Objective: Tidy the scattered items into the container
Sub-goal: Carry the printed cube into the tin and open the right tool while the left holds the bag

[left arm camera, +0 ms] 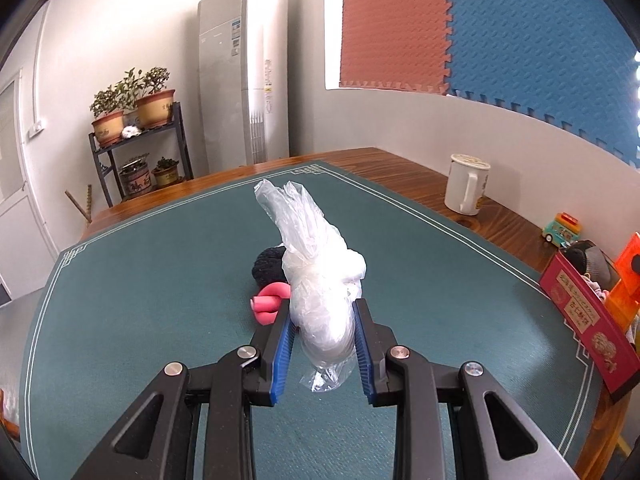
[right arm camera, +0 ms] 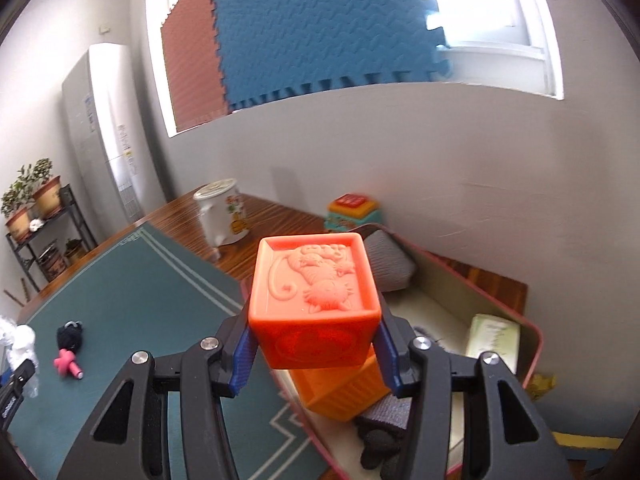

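My left gripper [left arm camera: 322, 344] is shut on a crumpled clear plastic bag [left arm camera: 316, 280] and holds it above the green mat [left arm camera: 160, 300]. Behind the bag lie a pink toy [left arm camera: 268, 304] and a black fuzzy item [left arm camera: 268, 266]. My right gripper [right arm camera: 316, 354] is shut on an orange embossed cube [right arm camera: 316, 300] and holds it over the near end of the red box [right arm camera: 532, 344]. Below the cube an orange block [right arm camera: 340, 388] lies in the box. The box also shows in the left wrist view [left arm camera: 580, 312] at the mat's right edge, beside the orange cube [left arm camera: 628, 276].
A white mug [left arm camera: 466, 190] and a colourful toy [left arm camera: 560, 230] stand on the wooden table [left arm camera: 400, 168] by the wall. The box holds a grey cushion [right arm camera: 388, 260], a pale green packet [right arm camera: 494, 340] and dark items [right arm camera: 380, 440]. A plant shelf [left arm camera: 136, 148] stands beyond the table.
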Demonstrator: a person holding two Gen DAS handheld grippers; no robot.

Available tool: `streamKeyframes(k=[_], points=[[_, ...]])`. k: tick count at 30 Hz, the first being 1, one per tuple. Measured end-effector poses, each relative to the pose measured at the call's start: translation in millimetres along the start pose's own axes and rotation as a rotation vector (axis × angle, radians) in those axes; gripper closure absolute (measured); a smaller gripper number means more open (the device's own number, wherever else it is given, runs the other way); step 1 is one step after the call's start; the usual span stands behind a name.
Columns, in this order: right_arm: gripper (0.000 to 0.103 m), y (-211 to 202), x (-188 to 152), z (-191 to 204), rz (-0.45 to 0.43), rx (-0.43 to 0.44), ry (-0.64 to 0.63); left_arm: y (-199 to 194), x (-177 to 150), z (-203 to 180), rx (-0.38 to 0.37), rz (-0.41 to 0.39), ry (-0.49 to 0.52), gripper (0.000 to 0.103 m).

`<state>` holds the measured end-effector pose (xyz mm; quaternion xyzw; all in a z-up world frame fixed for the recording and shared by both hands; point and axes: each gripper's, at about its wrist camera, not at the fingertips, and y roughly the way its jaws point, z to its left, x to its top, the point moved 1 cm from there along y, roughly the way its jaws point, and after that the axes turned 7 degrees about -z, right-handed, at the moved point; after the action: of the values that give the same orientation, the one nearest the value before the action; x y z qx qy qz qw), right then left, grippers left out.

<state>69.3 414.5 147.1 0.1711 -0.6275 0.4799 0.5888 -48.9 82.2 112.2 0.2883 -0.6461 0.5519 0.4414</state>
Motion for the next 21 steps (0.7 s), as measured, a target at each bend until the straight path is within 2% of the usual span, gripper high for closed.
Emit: streamKeyframes(k=[7,10,18,21], points=[[0.048,-9,5,-13,-0.031,-0.041,0.004,-11,-2,-15,-0.032,-0.010,0.026,0.073],[0.048,-8,4,-23,-0.031,-0.085,0.004,-14,-4,-23,-0.046,-0.009,0.042,0.073],[0.047,14,-9,-48,0.072,-0.115,0.037,-17,-7,-37,-0.071,0.002,0.062,0.073],[0.043,11,-9,-51,0.061,-0.113,0.043,-17,-9,-41,-0.077,0.007,0.068,0.073]])
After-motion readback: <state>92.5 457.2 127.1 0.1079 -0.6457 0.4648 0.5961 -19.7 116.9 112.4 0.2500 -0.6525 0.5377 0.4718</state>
